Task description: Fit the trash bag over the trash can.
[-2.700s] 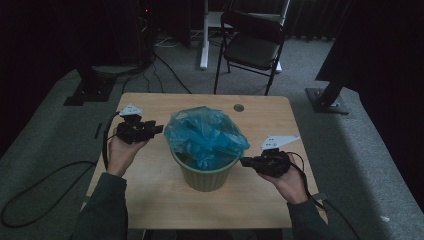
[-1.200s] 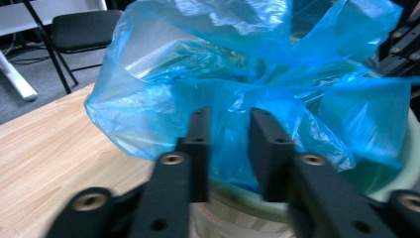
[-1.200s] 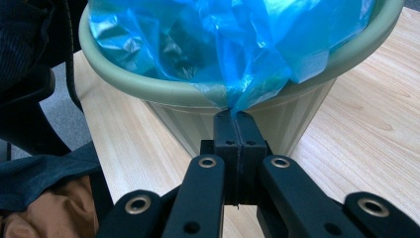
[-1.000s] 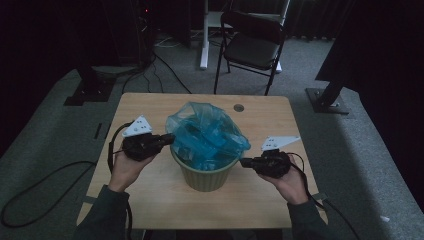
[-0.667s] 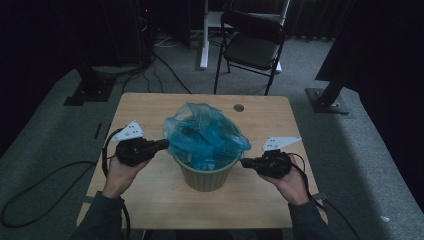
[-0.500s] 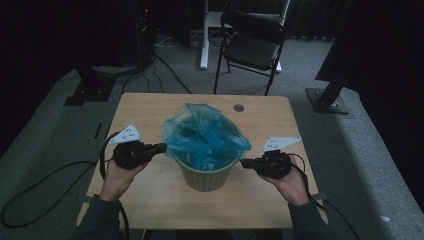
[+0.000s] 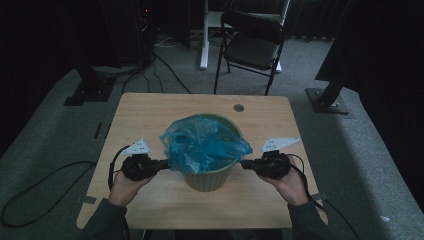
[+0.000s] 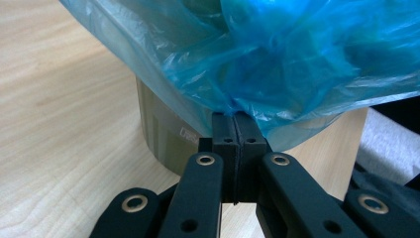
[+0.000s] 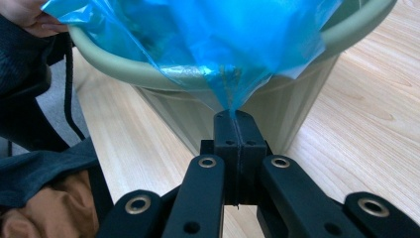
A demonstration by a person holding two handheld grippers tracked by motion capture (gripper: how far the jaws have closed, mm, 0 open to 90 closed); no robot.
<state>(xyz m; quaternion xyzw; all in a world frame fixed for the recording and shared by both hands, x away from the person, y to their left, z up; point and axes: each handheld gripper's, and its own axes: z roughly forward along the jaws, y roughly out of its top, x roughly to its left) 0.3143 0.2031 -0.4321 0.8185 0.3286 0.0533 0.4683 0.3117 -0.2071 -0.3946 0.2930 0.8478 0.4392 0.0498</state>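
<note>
While a blue bag (image 7: 202,144) sits in a green bin (image 7: 209,176) at mid-counter (image 7: 150,107), the left tool (image 7: 161,163) and right tool (image 7: 246,164) each clamp a pinch of its edge; drawing both sides outward and down evenly should seat the film over the rim without tearing. A folding chair (image 7: 252,42) and floor cables (image 7: 167,67) lie well clear beyond.

setting: dim lab or studio recording space. evidence: black curtains (image 7: 45,45) all round, grey carpet (image 7: 360,150), floor cables (image 7: 170,75), stand bases (image 7: 327,100), folding chair (image 7: 252,47), lone wooden worktop (image 7: 150,112).
</note>
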